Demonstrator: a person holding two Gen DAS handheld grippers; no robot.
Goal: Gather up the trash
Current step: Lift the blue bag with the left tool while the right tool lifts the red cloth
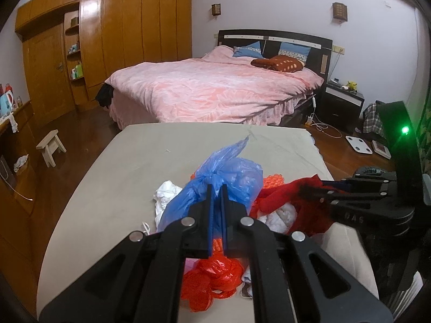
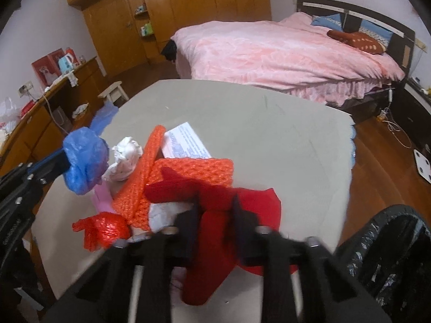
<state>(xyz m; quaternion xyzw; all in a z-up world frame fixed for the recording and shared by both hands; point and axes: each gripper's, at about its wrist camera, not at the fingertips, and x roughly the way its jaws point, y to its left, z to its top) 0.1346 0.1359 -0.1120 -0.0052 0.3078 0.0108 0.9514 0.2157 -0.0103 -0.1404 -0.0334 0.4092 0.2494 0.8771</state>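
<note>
A heap of trash lies on the grey table [image 1: 129, 161]. My left gripper [image 1: 216, 188] is shut on a blue plastic bag [image 1: 231, 172], which bulges beyond its fingertips; the right wrist view shows the same gripper [image 2: 64, 158] and bag [image 2: 86, 158] at the left. My right gripper [image 2: 215, 202] is shut on a red cloth [image 2: 258, 204], with the fabric bunched between its fingers. It comes into the left wrist view from the right [image 1: 304, 188], at the red cloth [image 1: 282, 196]. Orange mesh [image 2: 194, 172], a red plastic bag [image 2: 107, 228], crumpled white paper [image 2: 126, 158] and a printed leaflet [image 2: 186, 142] lie around.
A bin lined with a black bag [image 2: 390, 242] stands at the table's near right corner. A pink-covered bed [image 1: 215, 91] is beyond the table. A small wooden stool [image 1: 51, 145] stands on the floor to the left, with wooden cabinets along the wall.
</note>
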